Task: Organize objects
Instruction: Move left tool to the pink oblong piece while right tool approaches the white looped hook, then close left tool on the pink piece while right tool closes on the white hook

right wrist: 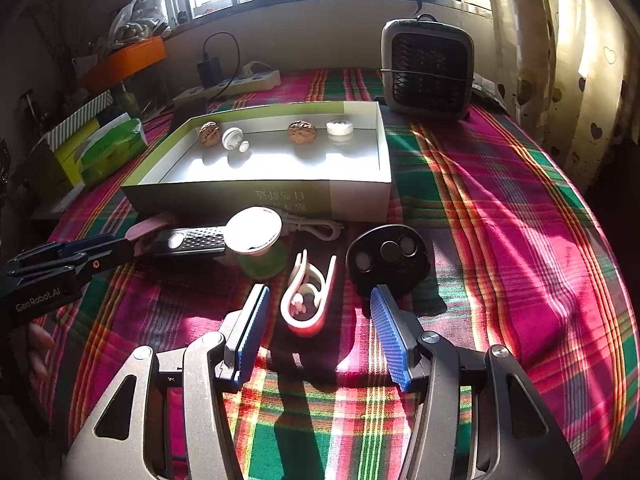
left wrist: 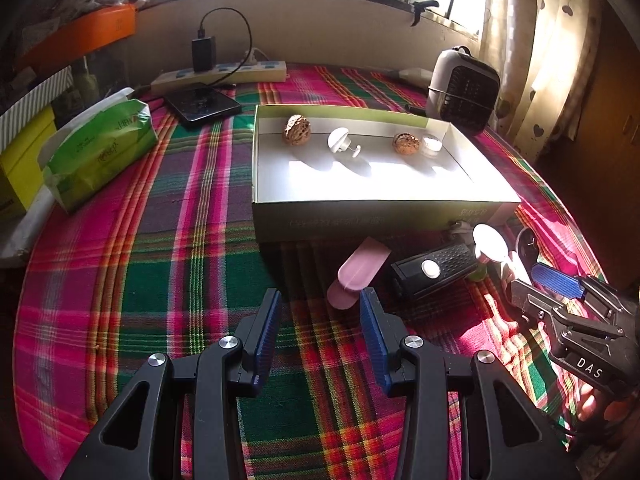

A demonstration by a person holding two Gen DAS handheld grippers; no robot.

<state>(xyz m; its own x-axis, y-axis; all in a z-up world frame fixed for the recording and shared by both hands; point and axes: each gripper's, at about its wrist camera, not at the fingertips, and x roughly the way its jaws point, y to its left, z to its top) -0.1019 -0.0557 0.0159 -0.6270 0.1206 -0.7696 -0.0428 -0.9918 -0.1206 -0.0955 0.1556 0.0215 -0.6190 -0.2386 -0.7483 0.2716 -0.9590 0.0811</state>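
Observation:
An open cardboard box (left wrist: 360,216) (right wrist: 256,194) holds two walnuts (left wrist: 297,129) (right wrist: 302,132), a white knob piece (left wrist: 340,140) (right wrist: 233,138) and a small white jar (left wrist: 431,145) (right wrist: 339,128). In front of it lie a pink clip (left wrist: 358,276), a black remote (left wrist: 432,272) (right wrist: 192,242), a white-topped green spool (right wrist: 258,242), a white clip (right wrist: 306,300), a black oval fob (right wrist: 386,258) and a white cable (right wrist: 316,228). My left gripper (left wrist: 320,304) is open just short of the pink clip. My right gripper (right wrist: 320,300) is open around the white clip.
A plaid cloth (left wrist: 160,240) covers the table. A small heater (right wrist: 428,68) stands behind the box at the right. A power strip (left wrist: 224,74), a phone (left wrist: 204,104) and a green tissue pack (left wrist: 100,148) are at the back left. A curtain (right wrist: 560,60) hangs at right.

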